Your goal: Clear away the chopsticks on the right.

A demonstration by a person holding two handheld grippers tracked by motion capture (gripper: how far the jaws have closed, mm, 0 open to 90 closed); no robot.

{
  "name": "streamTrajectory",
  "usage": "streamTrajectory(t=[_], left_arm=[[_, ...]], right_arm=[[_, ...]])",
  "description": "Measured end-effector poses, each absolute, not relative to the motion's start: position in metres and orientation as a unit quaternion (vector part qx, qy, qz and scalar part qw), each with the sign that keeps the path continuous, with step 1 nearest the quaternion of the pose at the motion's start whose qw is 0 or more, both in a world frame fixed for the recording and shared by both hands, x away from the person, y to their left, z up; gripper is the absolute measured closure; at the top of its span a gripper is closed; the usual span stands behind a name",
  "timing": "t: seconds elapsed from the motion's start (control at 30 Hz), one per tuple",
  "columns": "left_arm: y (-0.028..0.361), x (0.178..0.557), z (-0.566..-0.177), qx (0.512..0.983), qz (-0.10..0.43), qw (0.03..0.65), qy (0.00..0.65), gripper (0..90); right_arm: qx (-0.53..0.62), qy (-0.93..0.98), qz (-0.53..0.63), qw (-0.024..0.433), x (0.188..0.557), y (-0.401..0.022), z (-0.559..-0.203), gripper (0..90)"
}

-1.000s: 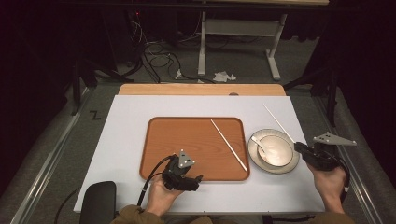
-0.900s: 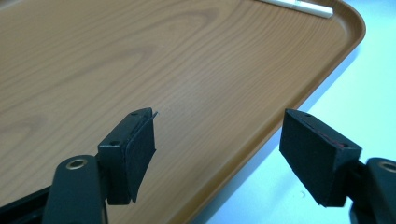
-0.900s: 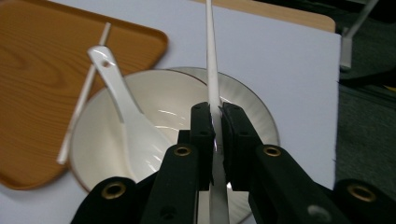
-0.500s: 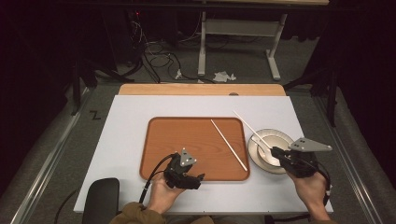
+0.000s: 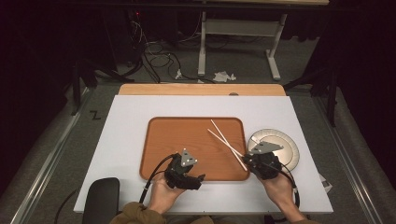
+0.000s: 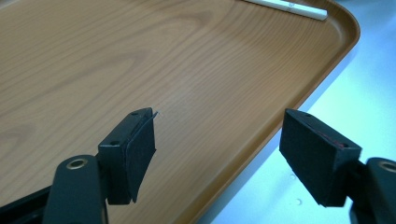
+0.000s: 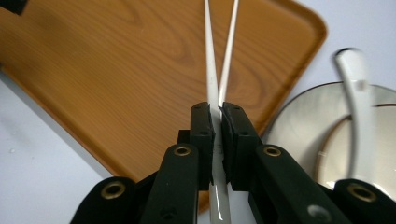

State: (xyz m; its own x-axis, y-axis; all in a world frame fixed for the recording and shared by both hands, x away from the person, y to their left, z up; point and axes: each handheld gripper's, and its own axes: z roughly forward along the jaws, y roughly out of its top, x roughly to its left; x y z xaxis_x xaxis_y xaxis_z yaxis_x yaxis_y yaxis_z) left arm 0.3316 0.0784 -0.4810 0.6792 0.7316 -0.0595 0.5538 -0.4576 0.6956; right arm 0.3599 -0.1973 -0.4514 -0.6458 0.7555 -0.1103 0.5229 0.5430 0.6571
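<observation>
Right gripper [image 7: 217, 116] clamps one slim white chopstick [image 7: 208, 56] over the glossy wood-grain tray [image 7: 107, 70]. Second chopstick [image 5: 231, 151] rests on it. Left gripper [image 6: 219, 154] gapes, empty.

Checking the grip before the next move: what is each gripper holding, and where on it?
The right gripper pinches one white chopstick near its thicker end. The left gripper holds nothing.

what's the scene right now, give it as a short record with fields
work in hand: right gripper carries a white chopstick over the tray
right gripper: jaws shut on the chopstick, which points out over the tray
second chopstick: a second chopstick lies on the tray, crossing the held one in the high view
left gripper: jaws open, nothing between them, over the tray's near edge
tray: wooden, on the white table
plate: right of the tray, white spoon in it
</observation>
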Motion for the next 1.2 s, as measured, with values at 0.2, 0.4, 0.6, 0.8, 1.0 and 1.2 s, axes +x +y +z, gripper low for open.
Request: streamTrajectory(t=[0.2, 0.4, 0.6, 0.8, 1.0, 1.2], left_arm=[[0.078, 0.331, -0.481, 0.845, 0.126, 0.355, 0.381, 26.6], [0.080, 0.330, -0.480, 0.845, 0.132, 0.352, 0.381, 26.6], [0.083, 0.327, -0.480, 0.841, 0.135, 0.352, 0.387, 26.5], [0.085, 0.326, -0.480, 0.839, 0.136, 0.352, 0.392, 26.4], [0.088, 0.322, -0.477, 0.833, 0.144, 0.362, 0.393, 26.7], [0.088, 0.321, -0.477, 0.833, 0.145, 0.362, 0.392, 26.7]], right_arm=[[0.386, 0.860, 0.280, 0.179, 0.372, -0.182, -0.466, 84.8], [0.390, 0.867, 0.262, 0.165, 0.383, -0.172, -0.480, 84.5], [0.386, 0.875, 0.250, 0.153, 0.390, -0.168, -0.489, 84.0], [0.383, 0.879, 0.246, 0.144, 0.394, -0.166, -0.492, 83.9], [0.382, 0.878, 0.250, 0.143, 0.395, -0.164, -0.493, 82.0], [0.381, 0.878, 0.251, 0.142, 0.396, -0.164, -0.493, 81.8]])
